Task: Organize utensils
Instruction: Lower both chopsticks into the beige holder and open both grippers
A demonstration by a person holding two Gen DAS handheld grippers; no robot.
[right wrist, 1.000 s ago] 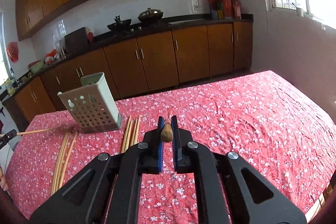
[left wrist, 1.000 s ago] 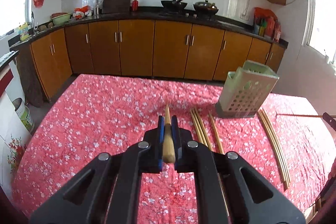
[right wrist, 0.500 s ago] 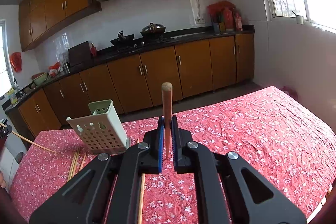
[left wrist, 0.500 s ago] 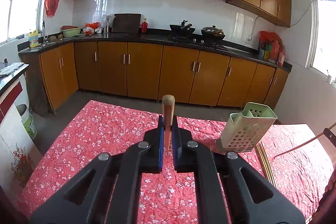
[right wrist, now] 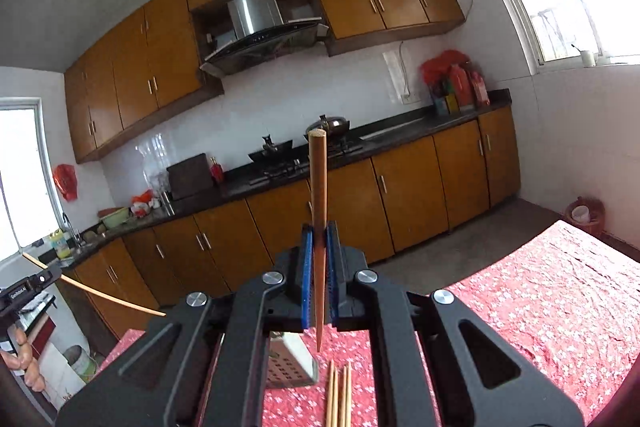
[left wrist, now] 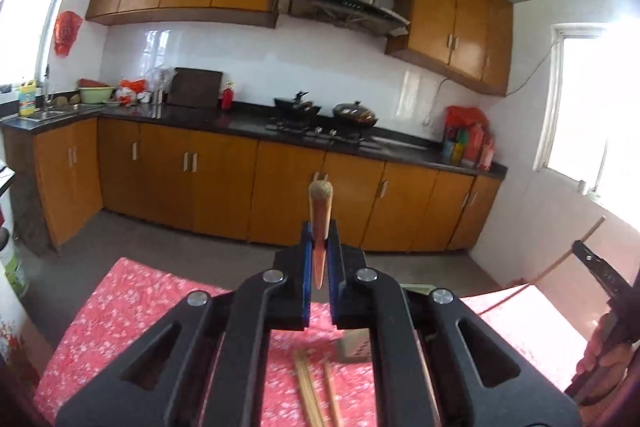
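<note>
My left gripper [left wrist: 319, 259]: clamped on one chopstick [left wrist: 320, 211], raised above the table [left wrist: 132, 311]. My right gripper [right wrist: 319, 259]: clamped on another chopstick [right wrist: 318, 195], upright above the holder [right wrist: 292, 363] and loose chopsticks [right wrist: 339, 395].

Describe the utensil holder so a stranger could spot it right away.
Start at the red floral tablecloth and look just past the right gripper, low in its view. The holder is a pale green plastic box with rows of small holes in its side. The loose chopsticks lying beside it are thin wooden sticks; it is the only boxy thing there.
</note>
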